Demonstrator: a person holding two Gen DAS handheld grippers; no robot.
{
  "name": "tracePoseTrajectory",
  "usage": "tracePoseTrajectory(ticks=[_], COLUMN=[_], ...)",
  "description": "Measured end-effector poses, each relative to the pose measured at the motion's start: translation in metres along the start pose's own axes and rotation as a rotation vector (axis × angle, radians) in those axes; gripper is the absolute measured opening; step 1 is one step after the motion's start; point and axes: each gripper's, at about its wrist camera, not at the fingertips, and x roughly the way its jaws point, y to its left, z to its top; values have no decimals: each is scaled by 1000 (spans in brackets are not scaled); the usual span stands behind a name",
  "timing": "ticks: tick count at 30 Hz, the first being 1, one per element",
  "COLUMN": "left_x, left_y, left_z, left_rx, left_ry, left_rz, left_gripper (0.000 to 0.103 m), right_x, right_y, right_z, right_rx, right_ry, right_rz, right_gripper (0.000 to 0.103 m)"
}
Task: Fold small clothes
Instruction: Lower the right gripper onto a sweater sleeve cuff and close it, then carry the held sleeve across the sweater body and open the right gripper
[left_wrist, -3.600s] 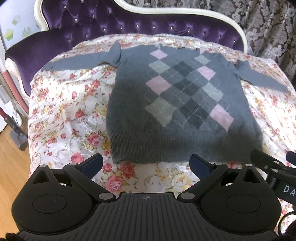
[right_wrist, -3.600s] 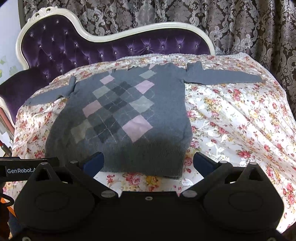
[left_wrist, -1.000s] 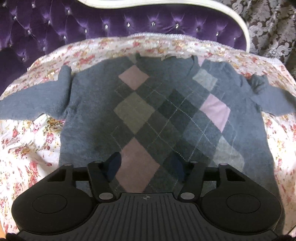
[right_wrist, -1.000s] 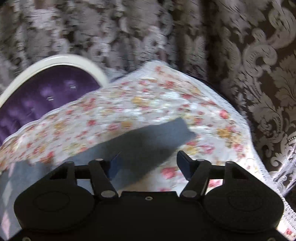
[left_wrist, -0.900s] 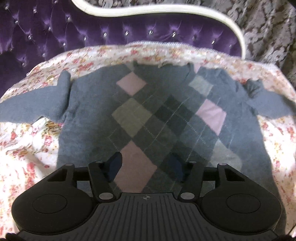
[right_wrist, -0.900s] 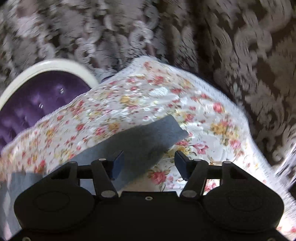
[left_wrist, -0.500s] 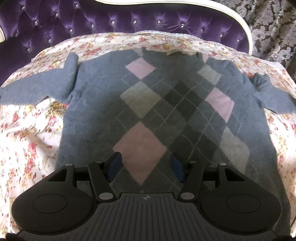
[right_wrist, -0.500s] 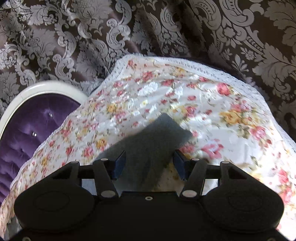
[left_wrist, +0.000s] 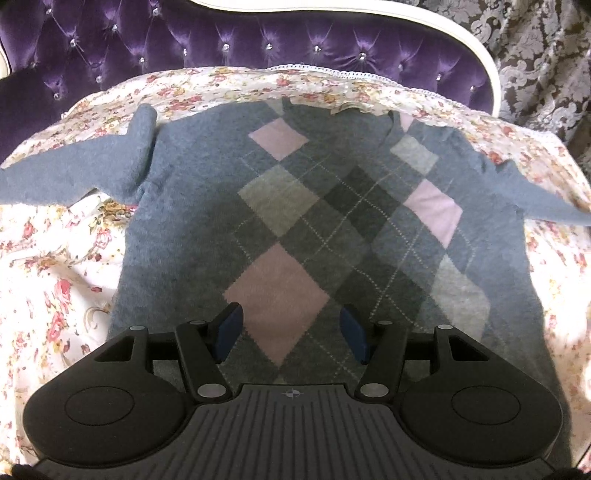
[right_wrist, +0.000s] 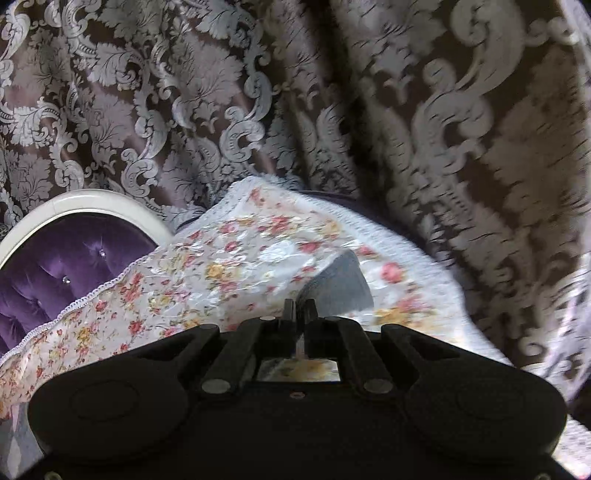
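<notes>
We count one grey argyle sweater (left_wrist: 317, 229), pink and pale diamonds, flat on the floral bedspread (left_wrist: 48, 280); two sleeves spread; our left hand-held gripper (left_wrist: 291, 328) gapes over its hem; our right hand-held gripper (right_wrist: 299, 314) pinches one sleeve end (right_wrist: 340, 284).

My right gripper (right_wrist: 299, 308) has swung away from the whole argyle sweater (left_wrist: 295, 229) to the right sleeve's cuff (right_wrist: 341, 282), and its jaws, wide half a second ago, are now pinched together on it. My left gripper (left_wrist: 291, 328) has moved from the hem in over the sweater's front, jaws narrower.
</notes>
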Motion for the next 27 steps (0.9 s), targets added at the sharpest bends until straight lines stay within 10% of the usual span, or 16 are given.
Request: tracePoseTrajectory(ticks=[7, 14, 22, 27], left_x=[-17, -31, -41, -41], left_y=[13, 43, 79, 99], left_z=[-4, -7, -12, -17], left_rx=[-23, -70, -123, -155], left_ry=[-32, -54, -67, -57], left_rz=[-25, -27, 1, 28], left_gripper=[57, 57, 57, 58], right_x=[-37, -100, -139, -123], right_y=[56, 214, 396, 464], right_z=[19, 13, -94, -190], right_rx=[-125, -370, -590, -696], right_ry=[-59, -138, -34, 106], right_rz=[55, 353, 730, 822], right_gripper=[10, 10, 10, 11])
